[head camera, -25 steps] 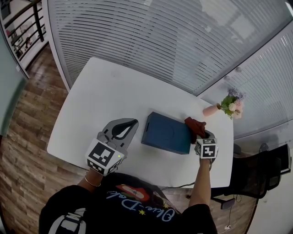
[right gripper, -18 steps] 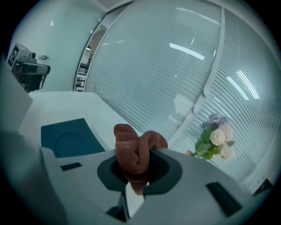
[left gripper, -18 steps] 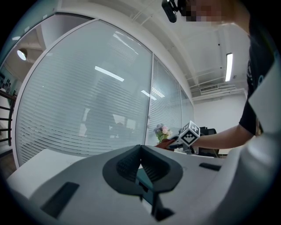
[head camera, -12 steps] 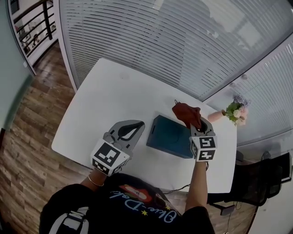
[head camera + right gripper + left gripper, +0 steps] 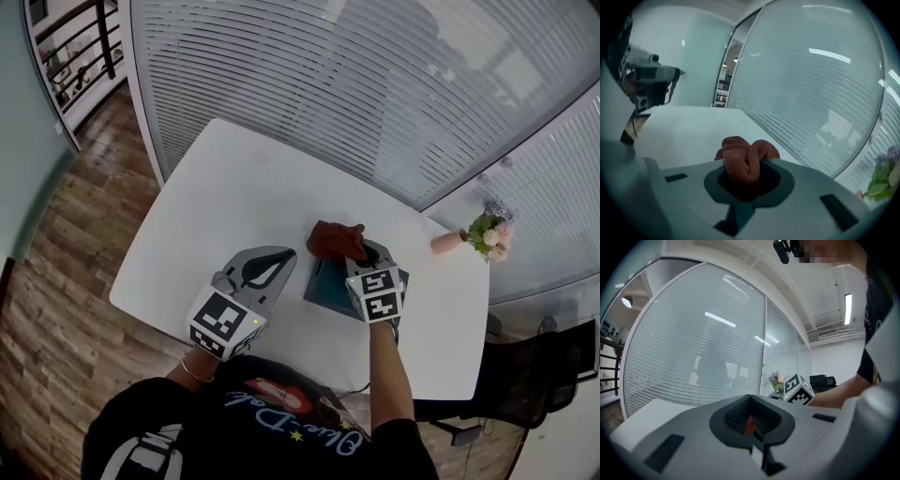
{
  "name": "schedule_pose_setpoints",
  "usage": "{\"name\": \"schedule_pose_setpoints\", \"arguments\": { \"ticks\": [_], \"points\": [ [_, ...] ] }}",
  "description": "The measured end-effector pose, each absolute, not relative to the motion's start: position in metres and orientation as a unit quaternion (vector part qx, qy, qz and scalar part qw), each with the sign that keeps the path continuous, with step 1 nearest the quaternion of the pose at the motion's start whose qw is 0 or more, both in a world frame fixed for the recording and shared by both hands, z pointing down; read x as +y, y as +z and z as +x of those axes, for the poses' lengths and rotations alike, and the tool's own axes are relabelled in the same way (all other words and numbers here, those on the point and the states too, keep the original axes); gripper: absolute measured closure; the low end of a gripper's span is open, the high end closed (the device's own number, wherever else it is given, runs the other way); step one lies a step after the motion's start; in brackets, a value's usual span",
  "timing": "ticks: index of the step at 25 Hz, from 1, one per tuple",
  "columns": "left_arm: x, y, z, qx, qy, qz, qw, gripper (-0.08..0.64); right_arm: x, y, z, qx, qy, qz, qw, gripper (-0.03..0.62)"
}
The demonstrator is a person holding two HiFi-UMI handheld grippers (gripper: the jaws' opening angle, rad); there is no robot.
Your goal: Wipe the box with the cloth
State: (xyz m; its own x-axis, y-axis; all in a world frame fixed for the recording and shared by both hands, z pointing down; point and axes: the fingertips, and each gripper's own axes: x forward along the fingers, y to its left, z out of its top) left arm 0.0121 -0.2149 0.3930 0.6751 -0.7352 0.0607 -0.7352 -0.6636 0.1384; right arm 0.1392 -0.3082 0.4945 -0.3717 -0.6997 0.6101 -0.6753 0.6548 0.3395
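Note:
A dark blue flat box (image 5: 325, 281) lies on the white table (image 5: 216, 202), largely covered by my right gripper (image 5: 352, 251). That gripper is shut on a crumpled red-brown cloth (image 5: 335, 240), which sits over the box's far left corner. In the right gripper view the cloth (image 5: 742, 149) bulges out between the closed jaws of the right gripper (image 5: 749, 164). My left gripper (image 5: 273, 260) hovers just left of the box, jaws shut with nothing in them. The left gripper (image 5: 750, 399) points towards the glass wall, with the right gripper's marker cube (image 5: 799, 390) beyond it.
A pink vase of flowers (image 5: 480, 232) stands at the table's far right corner. A glass wall with blinds (image 5: 375, 84) runs behind the table. A black chair (image 5: 534, 366) stands to the right, wooden floor (image 5: 66, 234) to the left.
My right gripper has carried the cloth from the box's right end leftwards across its top to the far left corner. The left gripper has stayed in place.

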Motion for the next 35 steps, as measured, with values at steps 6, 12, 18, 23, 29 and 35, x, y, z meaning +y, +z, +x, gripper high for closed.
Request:
{"name": "schedule_pose_setpoints", "arguments": {
  "ticks": [6, 12, 18, 23, 29, 35],
  "points": [
    [-0.215, 0.394, 0.016, -0.396, 0.002, 0.915, 0.076, 0.557, -0.304, 0.508, 0.137, -0.755, -0.193, 0.364, 0.51, 0.56],
    [-0.216, 0.394, 0.014, -0.403, 0.005, 0.912, 0.072, 0.557, -0.3, 0.511, 0.16, -0.723, -0.22, 0.366, 0.543, 0.561],
    [-0.215, 0.394, 0.017, -0.397, 0.008, 0.915, 0.072, 0.557, -0.293, 0.513, 0.199, -0.72, -0.179, 0.403, 0.537, 0.563],
    [-0.214, 0.395, 0.022, -0.389, 0.01, 0.918, 0.073, 0.557, -0.288, 0.511, 0.225, -0.727, -0.142, 0.436, 0.512, 0.563],
    [-0.214, 0.396, 0.023, -0.388, 0.013, 0.919, 0.074, 0.557, -0.28, 0.515, 0.287, -0.682, -0.113, 0.482, 0.539, 0.563],
    [-0.215, 0.397, 0.028, -0.383, 0.014, 0.92, 0.075, 0.557, -0.271, 0.513, 0.328, -0.665, -0.071, 0.529, 0.522, 0.563]
  ]
}}
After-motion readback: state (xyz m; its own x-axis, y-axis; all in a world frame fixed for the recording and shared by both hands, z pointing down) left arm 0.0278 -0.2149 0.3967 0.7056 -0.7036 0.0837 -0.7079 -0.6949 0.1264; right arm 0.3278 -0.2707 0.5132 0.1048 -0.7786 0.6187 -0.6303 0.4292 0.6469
